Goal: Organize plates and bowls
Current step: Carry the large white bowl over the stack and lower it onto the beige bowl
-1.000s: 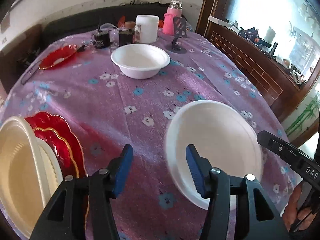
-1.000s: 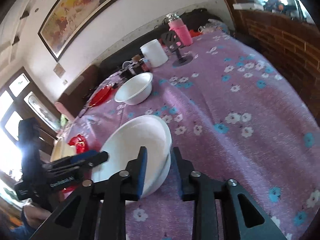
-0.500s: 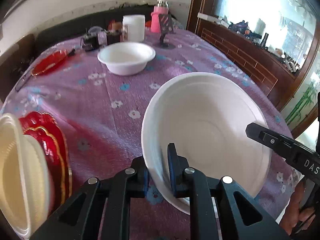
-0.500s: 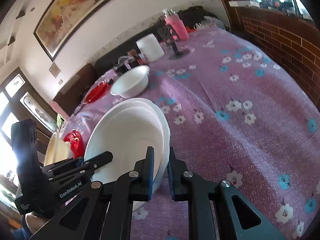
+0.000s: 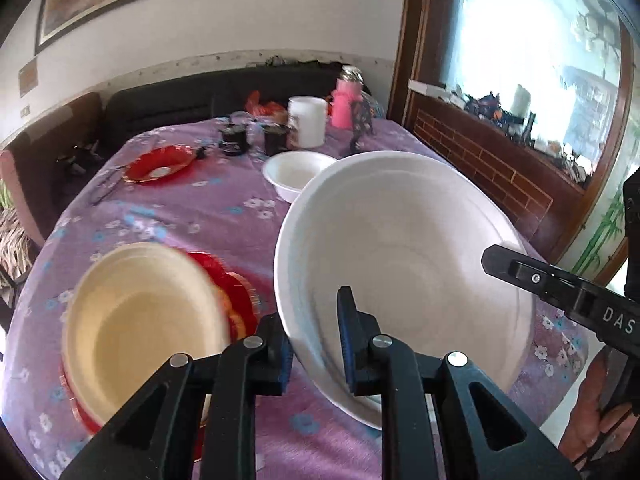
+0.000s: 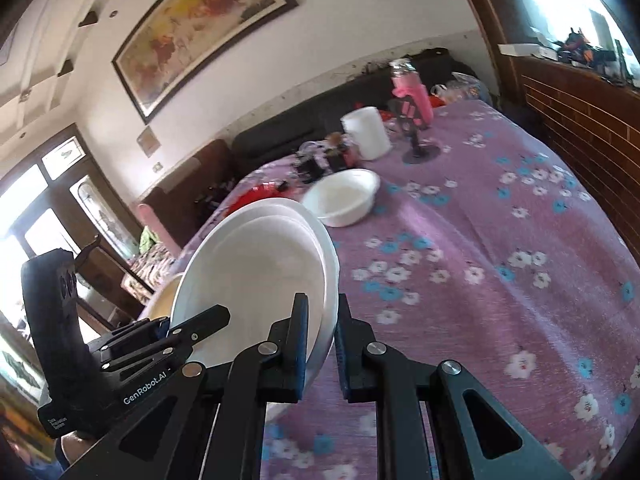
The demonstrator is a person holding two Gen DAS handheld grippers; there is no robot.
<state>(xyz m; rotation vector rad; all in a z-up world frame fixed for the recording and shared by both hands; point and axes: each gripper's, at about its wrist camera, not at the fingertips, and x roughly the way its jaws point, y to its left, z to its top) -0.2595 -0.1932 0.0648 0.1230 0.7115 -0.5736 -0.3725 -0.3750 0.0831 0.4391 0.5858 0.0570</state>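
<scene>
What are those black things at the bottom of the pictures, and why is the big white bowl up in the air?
Those black things are tongs. A person holds one in each hand, and each has a small camera looking out along its two fingers. So one picture comes from the left tongs and the other from the right tongs.

Both tongs are squeezed shut on the rim of the same big white bowl, one on each side, and it is tilted above the table. That is why each picture also shows the other tongs across the bowl.

On the purple flowered tablecloth sits a smaller white bowl, a cream bowl resting on red plates, and another red plate farther back. At the far end stand a white tub and a pink bottle.
</scene>
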